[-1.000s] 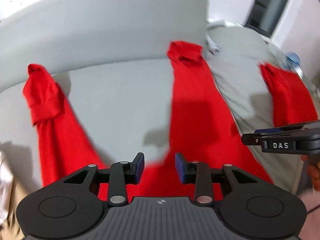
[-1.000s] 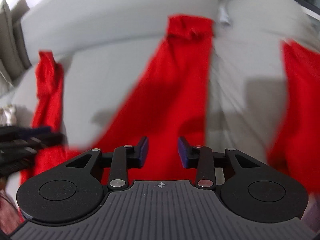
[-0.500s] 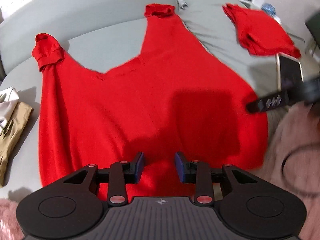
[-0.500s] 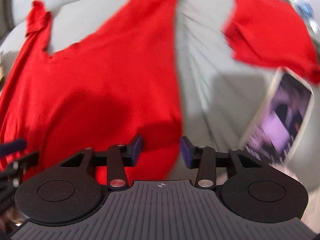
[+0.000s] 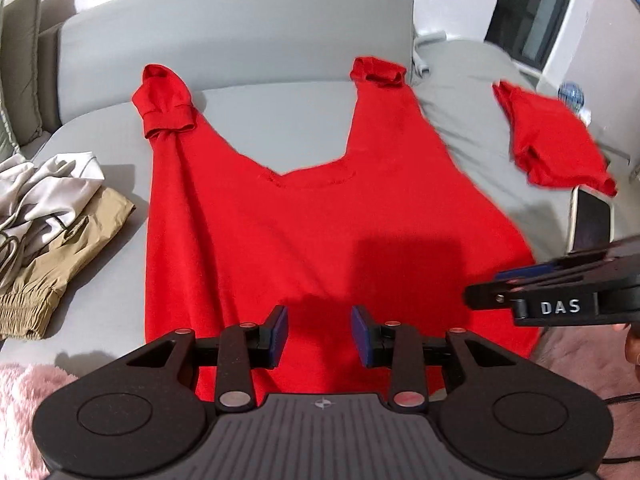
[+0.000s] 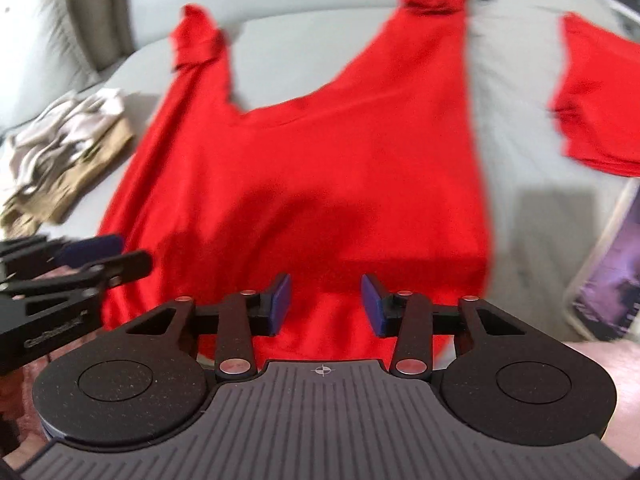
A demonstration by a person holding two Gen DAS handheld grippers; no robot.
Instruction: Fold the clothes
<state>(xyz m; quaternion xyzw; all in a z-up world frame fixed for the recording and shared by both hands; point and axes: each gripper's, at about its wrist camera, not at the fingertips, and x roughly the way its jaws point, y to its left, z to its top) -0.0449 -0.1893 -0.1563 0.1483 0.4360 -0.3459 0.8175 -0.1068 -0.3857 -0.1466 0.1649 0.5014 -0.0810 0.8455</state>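
Red garment (image 5: 320, 220) now spread flat on grey bed (image 5: 280, 120), two ends toward headboard; a second ago pulled taut, only strips visible. Left gripper (image 5: 319, 334) and right gripper (image 6: 325, 306) both released, empty, above near hem. Laid out, ready for a fold; folded red piece (image 5: 552, 140) sits apart at right

1. "DAS" stands in white capitals on the black side of the right gripper (image 5: 560, 306), seen from the left wrist view.
2. Pale lettering on the left gripper's (image 6: 52, 332) black side is too blurred to read.
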